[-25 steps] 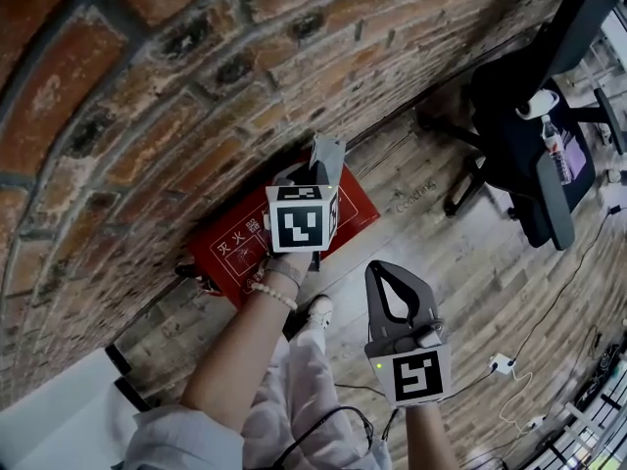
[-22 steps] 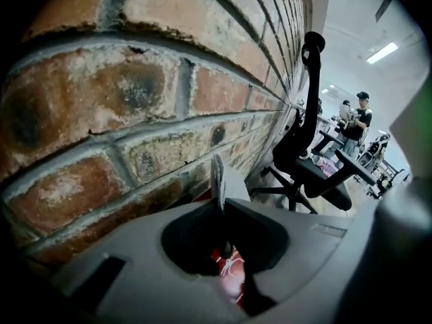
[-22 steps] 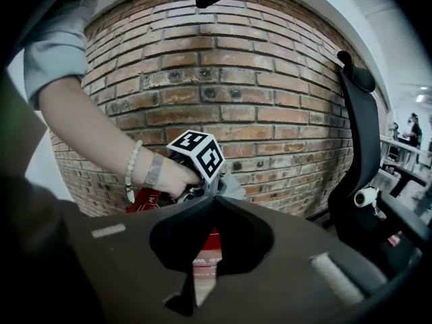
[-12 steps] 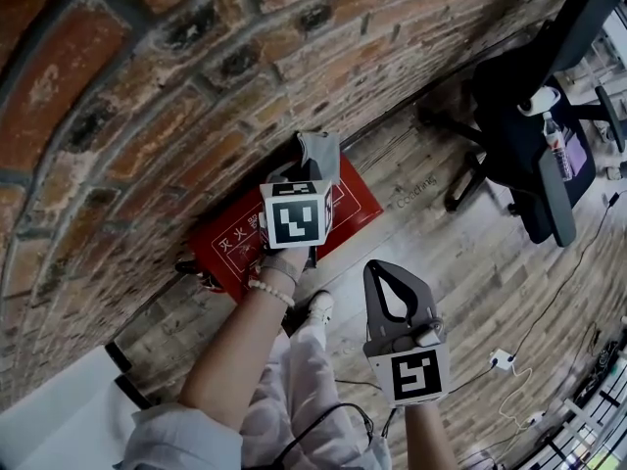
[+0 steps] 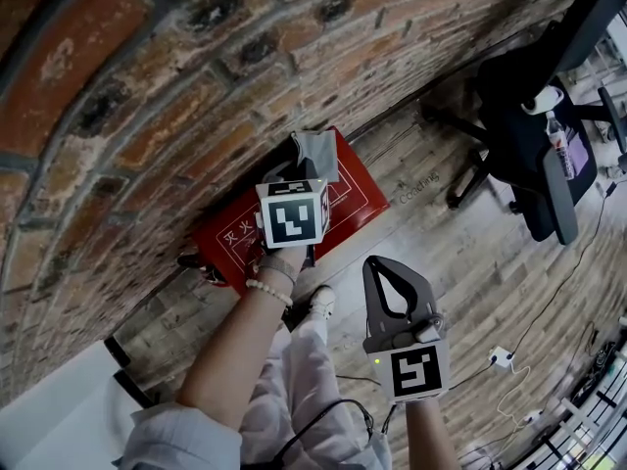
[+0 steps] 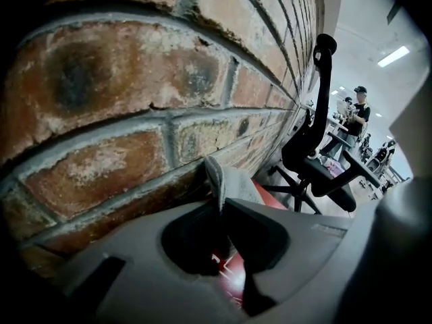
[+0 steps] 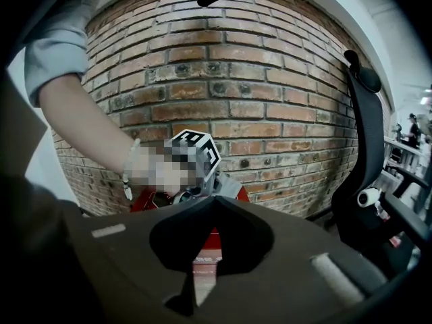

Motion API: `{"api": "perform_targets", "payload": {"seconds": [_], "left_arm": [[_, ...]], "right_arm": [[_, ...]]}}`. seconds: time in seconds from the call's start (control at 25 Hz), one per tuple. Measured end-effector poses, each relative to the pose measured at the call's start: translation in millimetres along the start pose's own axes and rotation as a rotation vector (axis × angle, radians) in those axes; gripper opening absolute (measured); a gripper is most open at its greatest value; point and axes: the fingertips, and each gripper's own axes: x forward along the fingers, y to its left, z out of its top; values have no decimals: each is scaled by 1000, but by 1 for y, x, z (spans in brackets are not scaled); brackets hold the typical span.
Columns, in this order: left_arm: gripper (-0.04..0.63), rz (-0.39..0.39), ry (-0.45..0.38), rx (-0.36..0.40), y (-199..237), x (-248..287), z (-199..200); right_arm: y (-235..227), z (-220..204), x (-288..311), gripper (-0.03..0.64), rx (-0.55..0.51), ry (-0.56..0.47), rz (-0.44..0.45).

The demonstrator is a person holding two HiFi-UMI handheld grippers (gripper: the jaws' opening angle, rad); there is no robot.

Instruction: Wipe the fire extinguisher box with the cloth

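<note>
Fire extinguisher box (image 5: pixel 358 199) against grey cloth (image 5: pixel 315 153) clamped in left hand-held gripper (image 6: pixel 221 208); right hand-held gripper (image 7: pixel 214 200) closed, empty.

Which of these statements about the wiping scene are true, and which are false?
1. The left gripper is shut on a grey cloth. True.
2. The right gripper grips a second cloth. False: its jaws are together with nothing between them.
3. The red fire extinguisher box sits on the floor against the brick wall. True.
4. The office chair is red. False: it is black.
</note>
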Motion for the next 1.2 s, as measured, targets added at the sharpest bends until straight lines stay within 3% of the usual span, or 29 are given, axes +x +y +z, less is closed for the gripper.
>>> {"api": "perform_targets", "payload": {"seconds": [1.2], "left_arm": [[9, 75, -25, -133, 61, -46, -37]], "right_arm": [[40, 1, 8, 5, -49, 24, 51]]}}
